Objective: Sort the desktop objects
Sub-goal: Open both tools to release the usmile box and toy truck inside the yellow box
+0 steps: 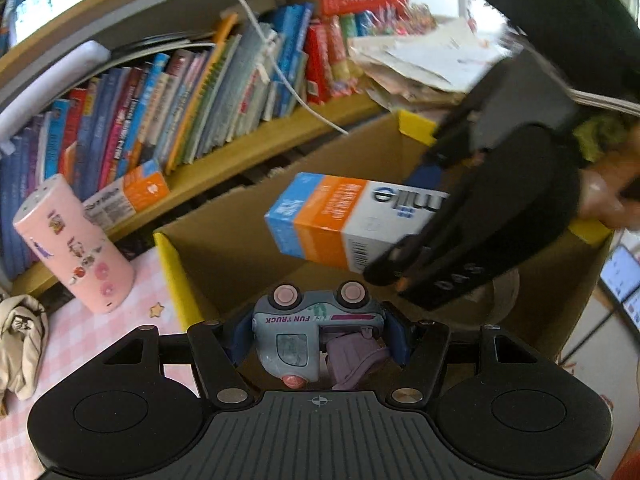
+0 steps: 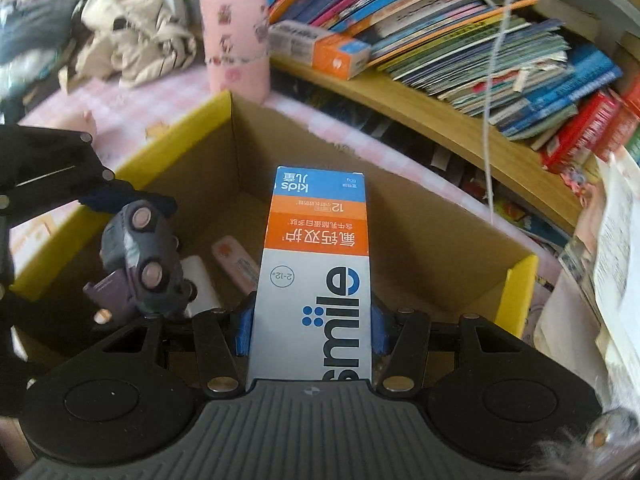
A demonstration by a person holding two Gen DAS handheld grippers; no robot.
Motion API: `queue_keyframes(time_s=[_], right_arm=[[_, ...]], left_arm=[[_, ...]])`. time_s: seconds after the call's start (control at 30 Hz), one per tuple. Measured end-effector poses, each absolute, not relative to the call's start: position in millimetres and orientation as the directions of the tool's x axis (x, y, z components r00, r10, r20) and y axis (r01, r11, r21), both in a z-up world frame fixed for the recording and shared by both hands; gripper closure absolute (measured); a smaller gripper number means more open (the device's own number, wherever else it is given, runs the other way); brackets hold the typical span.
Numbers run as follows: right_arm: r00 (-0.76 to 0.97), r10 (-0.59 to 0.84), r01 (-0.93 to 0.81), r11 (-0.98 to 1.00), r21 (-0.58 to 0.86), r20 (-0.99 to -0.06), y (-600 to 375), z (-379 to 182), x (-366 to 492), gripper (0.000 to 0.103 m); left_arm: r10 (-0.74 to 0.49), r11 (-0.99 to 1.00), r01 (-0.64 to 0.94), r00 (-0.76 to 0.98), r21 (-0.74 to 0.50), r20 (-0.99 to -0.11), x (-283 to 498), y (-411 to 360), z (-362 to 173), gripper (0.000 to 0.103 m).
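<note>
My left gripper (image 1: pixel 318 334) is shut on a grey-blue toy truck (image 1: pixel 312 328) with pink wheels, held upside down over the open cardboard box (image 1: pixel 224 248). My right gripper (image 2: pixel 312 324) is shut on a blue, orange and white toothpaste carton (image 2: pixel 316 264), also held above the box (image 2: pixel 420 240). In the left wrist view the carton (image 1: pixel 348 220) hangs over the box with the right gripper's black fingers (image 1: pixel 440 276) clamped on it. In the right wrist view the truck (image 2: pixel 140 260) hangs at the box's left side. A white item (image 2: pixel 202 284) and a pink tube (image 2: pixel 236 260) lie on the box floor.
A pink cylindrical tin (image 1: pixel 74 244) with stickers stands left of the box on the pink checked tablecloth (image 1: pixel 100 332). A second toothpaste carton (image 1: pixel 128 196) lies on the wooden bookshelf (image 1: pixel 256 148) of books behind. Crumpled beige cloth (image 1: pixel 20 344) lies far left. A white cable (image 1: pixel 280 64) hangs down.
</note>
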State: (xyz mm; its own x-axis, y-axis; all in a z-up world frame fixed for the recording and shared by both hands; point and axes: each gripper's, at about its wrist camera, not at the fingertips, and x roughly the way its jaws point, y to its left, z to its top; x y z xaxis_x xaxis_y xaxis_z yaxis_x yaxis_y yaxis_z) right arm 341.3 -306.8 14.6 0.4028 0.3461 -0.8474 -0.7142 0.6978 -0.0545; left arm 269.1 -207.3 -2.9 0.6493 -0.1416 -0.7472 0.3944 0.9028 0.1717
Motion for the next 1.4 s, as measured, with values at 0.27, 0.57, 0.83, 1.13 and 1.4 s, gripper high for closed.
queue_keyframes(time_s=[0.27,0.57,0.83,1.13,1.4], right_arm=[[0.366,0.328,-0.763,0.641,-0.079,-0.871,-293.8,4.4,345.2,0.053],[0.34,0.331,-0.758,0.65,-0.049,-0.88,-292.7,0.3,347.6,0.053],[0.366,0.373,-0.755,0.655,-0.038,-0.852,-297.7,19.3,339.1,0.039],[0.441,0.39,-0.719,0.692,-0.058,-0.808,-308.0,42.3,321.3,0.018],[0.507,0.383,-0.669,0.74,-0.072,-0.773,-322.0,58.8,306.2,0.013]], left_arm=[[-0.123,0.892,0.41,0.624,0.19,-0.772,268.4,-212.6,-12.2,0.039],[-0.108,0.894,0.399,0.632,0.202,-0.768,267.5,-212.6,-11.5,0.037],[-0.103,0.898,0.387,0.647,0.208,-0.755,265.7,-211.2,-6.3,0.028],[-0.093,0.9,0.361,0.705,0.243,-0.703,249.4,-210.9,10.3,0.012],[-0.059,0.897,0.325,0.759,0.299,-0.648,226.2,-212.0,25.8,0.005]])
